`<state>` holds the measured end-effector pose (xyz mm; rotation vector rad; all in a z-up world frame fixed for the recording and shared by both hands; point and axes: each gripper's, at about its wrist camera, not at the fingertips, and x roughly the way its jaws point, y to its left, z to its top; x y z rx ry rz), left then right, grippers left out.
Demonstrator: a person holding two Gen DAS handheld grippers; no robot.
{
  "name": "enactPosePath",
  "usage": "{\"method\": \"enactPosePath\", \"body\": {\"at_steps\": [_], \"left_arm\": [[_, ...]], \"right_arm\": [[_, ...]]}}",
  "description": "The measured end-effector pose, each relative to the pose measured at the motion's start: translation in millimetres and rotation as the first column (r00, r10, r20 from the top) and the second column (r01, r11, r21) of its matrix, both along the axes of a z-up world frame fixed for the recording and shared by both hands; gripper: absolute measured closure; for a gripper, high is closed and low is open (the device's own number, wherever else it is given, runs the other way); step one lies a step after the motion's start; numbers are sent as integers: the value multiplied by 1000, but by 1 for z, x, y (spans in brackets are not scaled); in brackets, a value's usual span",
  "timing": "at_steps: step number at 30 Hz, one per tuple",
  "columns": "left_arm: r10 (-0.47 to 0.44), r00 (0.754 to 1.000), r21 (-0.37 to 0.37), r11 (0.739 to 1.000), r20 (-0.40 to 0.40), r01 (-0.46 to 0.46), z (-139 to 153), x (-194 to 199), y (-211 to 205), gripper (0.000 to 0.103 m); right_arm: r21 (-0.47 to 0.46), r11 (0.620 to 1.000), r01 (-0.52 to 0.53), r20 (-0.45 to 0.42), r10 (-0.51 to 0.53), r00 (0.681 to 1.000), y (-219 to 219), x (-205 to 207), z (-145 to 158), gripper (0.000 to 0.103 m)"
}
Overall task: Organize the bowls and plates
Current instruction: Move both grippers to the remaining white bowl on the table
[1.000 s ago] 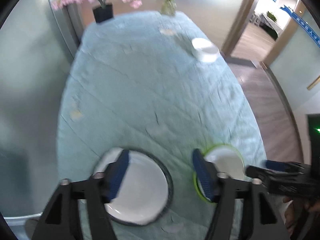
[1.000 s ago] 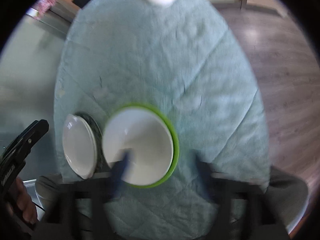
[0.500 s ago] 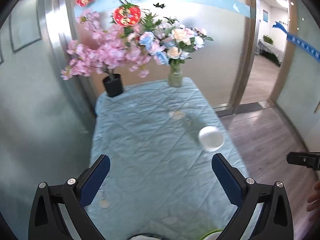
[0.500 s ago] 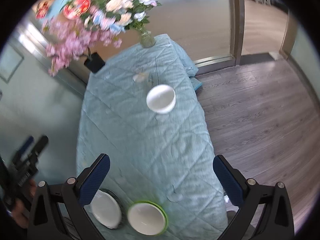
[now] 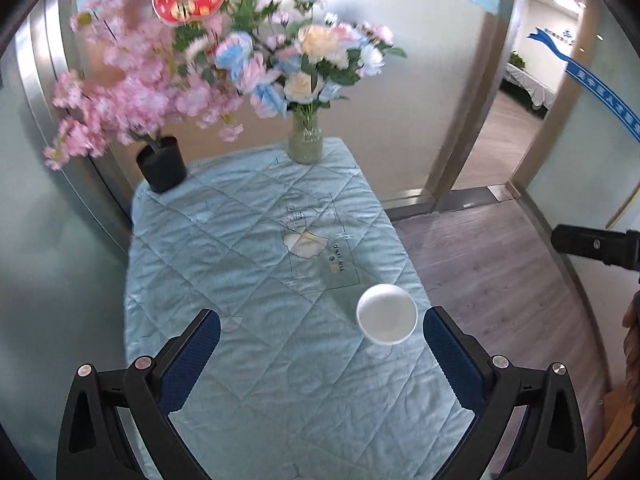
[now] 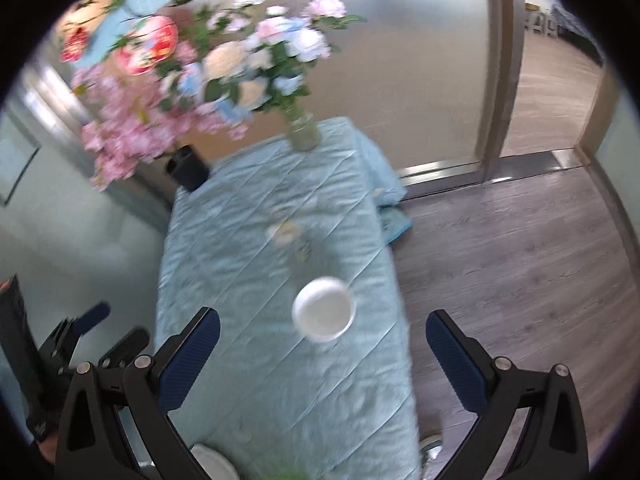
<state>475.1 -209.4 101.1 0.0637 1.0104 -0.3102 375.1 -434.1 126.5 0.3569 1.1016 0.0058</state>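
- Left wrist view: left gripper (image 5: pixel 320 334) hangs above the near end of the table (image 5: pixel 200 280), jaws spread as wide as they go, having just been opening; nothing between the pads, only the quilted pale blue cloth (image 5: pixel 260 380) below.
- White bowl (image 5: pixel 387 314) sits upright on the cloth, near the table's right edge, just inside the right-hand pad (image 5: pixel 450 354) as framed; not touched by it.
- Far end of the table: glass vase (image 5: pixel 305 144) with mixed flowers, well beyond the bowl; black pot (image 5: pixel 162 164) with pink blossom at the far left corner, left of the vase.
- An embroidered patch (image 5: pixel 308 240) lies on the cloth between vase and bowl.
- Right gripper's tip (image 5: pixel 592 246) shows at the right edge, out over the wood floor (image 5: pixel 500 280), well off the table's right side. Part of a hand (image 5: pixel 632 344) shows below it.
- Right wrist view, blurred: right gripper (image 6: pixel 322 340) also wide open, having just been opening; nothing held.
- White bowl (image 6: pixel 323 314) appears between the pads, on the cloth near the table's right edge.
- A white plate's (image 6: pixel 212 464) rim peeks in at the table's near end, bottom of frame, left of the bowl's line; a green blur beside it is too smeared to name.
- Left gripper (image 6: pixel 92 328) is seen off the table's left side.
- Vase (image 6: pixel 304 132) and black pot (image 6: pixel 188 168) stand at the table's far end.
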Motion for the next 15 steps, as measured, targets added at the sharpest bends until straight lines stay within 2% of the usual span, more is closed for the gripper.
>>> {"method": "enactPosePath", "body": {"at_steps": [3, 6, 8, 11, 15], "left_arm": [[-5, 997, -38, 999, -77, 2, -22, 40, -10, 2], [-22, 992, -66, 998, -126, 13, -49, 66, -18, 2], [-50, 983, -89, 995, -179, 35, -74, 78, -24, 2], [-64, 970, -61, 997, -235, 51, -117, 89, -33, 3], [-59, 954, -63, 997, -295, 42, -166, 91, -36, 4]], "right_arm": [[-33, 999, 8, -22, -8, 1000, -8, 32, -9, 1], [-90, 996, -27, -54, 22, 998, -5, 55, -31, 1], [-86, 995, -55, -103, 46, 994, -1, 67, -60, 2], [-80, 995, -55, -182, 40, 983, 5, 78, -105, 10], [-67, 995, -74, -257, 55, 965, 15, 84, -163, 11]]}}
